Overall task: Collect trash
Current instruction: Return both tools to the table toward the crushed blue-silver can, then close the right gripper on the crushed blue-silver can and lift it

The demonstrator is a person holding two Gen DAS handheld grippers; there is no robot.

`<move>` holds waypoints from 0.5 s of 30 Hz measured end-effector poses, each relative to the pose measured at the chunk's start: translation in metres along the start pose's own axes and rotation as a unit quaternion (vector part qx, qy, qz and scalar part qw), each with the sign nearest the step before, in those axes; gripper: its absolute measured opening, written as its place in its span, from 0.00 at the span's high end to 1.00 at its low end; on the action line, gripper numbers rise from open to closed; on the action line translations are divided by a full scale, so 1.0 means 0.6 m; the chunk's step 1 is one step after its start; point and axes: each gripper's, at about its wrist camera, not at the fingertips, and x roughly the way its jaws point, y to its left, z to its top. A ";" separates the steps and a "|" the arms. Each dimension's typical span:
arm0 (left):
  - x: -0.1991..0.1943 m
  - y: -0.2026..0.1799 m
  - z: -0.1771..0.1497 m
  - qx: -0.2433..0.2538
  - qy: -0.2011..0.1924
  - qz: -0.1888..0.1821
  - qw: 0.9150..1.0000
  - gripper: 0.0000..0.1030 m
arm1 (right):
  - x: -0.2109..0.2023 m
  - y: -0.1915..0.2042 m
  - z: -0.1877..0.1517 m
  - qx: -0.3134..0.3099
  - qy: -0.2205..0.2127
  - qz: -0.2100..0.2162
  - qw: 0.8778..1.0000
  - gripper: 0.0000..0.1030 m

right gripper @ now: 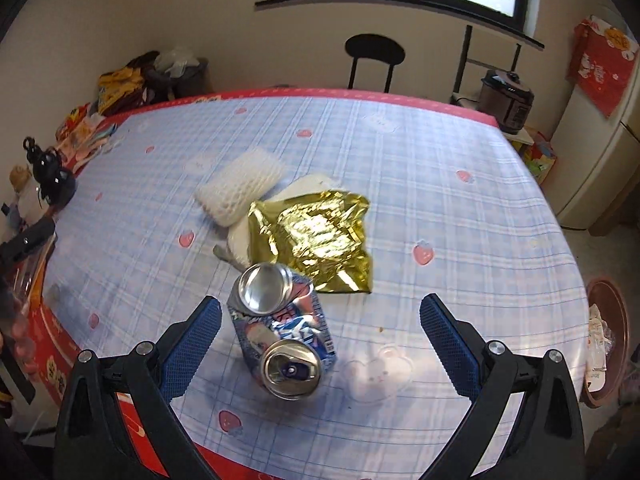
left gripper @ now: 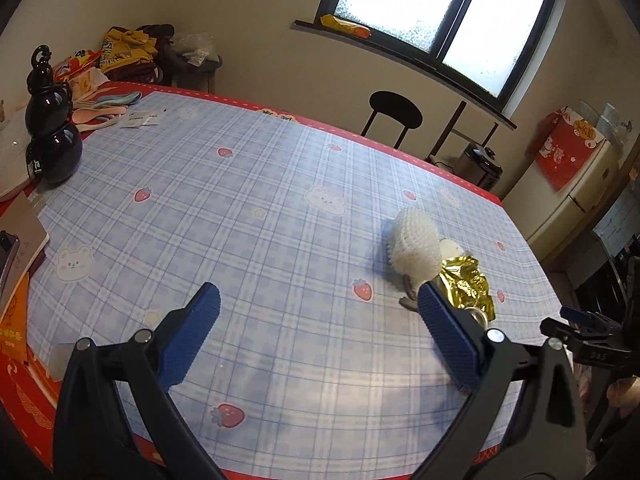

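A crushed blue drink can (right gripper: 282, 326) lies on the checked tablecloth (right gripper: 440, 208), just ahead of my open right gripper (right gripper: 320, 308) and nearer its left finger. Behind the can lie a crumpled gold foil bag (right gripper: 316, 236), a white foam fruit net (right gripper: 240, 188) and a white piece (right gripper: 308, 188) under the bag. My left gripper (left gripper: 320, 300) is open and empty above the cloth. In the left wrist view the foam net (left gripper: 414, 242) and gold bag (left gripper: 466, 286) lie just beyond its right finger, which hides the can. The right gripper's body (left gripper: 588, 334) shows at the right edge.
A dark gourd-shaped bottle (left gripper: 50, 136), spoons and snack packets (left gripper: 86, 72) crowd the table's far left. A round brown bin (right gripper: 608, 340) with waste stands on the floor at the right. A black chair (right gripper: 374, 58), a cooker (right gripper: 506, 100) and a fridge (right gripper: 600, 168) stand beyond the table.
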 end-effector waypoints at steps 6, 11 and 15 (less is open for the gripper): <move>0.000 0.037 -0.019 0.006 0.011 0.017 1.000 0.06 | 0.110 0.073 -0.020 -0.077 0.061 -0.014 0.995 0.05; -0.003 0.060 -0.023 0.002 0.017 0.027 0.999 0.06 | 0.161 0.087 -0.021 -0.073 0.090 -0.017 0.993 0.05; -0.005 0.074 -0.024 -0.006 0.019 0.028 0.999 0.06 | 0.184 0.088 -0.020 -0.059 0.102 -0.026 0.993 0.05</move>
